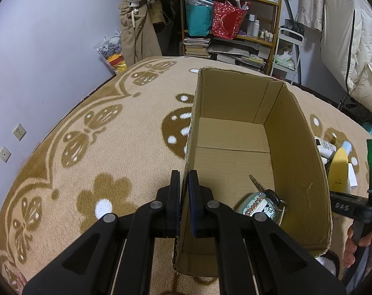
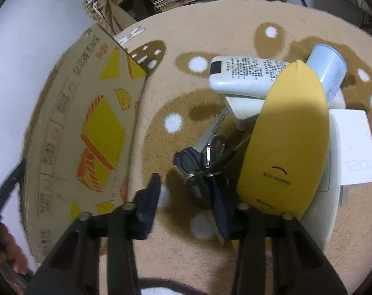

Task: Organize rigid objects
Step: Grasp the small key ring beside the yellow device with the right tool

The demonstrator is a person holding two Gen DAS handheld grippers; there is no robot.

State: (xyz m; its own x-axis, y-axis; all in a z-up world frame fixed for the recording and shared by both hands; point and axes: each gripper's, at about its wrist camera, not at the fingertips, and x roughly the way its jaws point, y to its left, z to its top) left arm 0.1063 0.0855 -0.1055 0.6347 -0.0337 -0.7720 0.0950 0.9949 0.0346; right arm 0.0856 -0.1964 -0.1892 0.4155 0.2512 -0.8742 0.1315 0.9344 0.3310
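Observation:
An open cardboard box [image 1: 296, 162] stands on the rug. My left gripper [image 1: 184, 184] is shut on its left wall. Inside lie a round tin with a "Cheers" label [image 1: 258, 206] and a key with a black head [image 1: 262, 188]. In the right wrist view the box's printed outer side [image 2: 87, 132] is at left. My right gripper [image 2: 186, 196] is open and low over a bunch of keys [image 2: 205, 157] on the rug. A yellow oval case [image 2: 286, 137] lies just right of the keys, against the right finger.
A white tube [image 2: 245, 76], a pale blue can [image 2: 328, 66] and a white box [image 2: 355, 147] lie around the yellow case. A patterned tan rug [image 1: 87, 147] covers the floor. Shelves [image 1: 230, 24], hanging clothes and a wall stand at the back.

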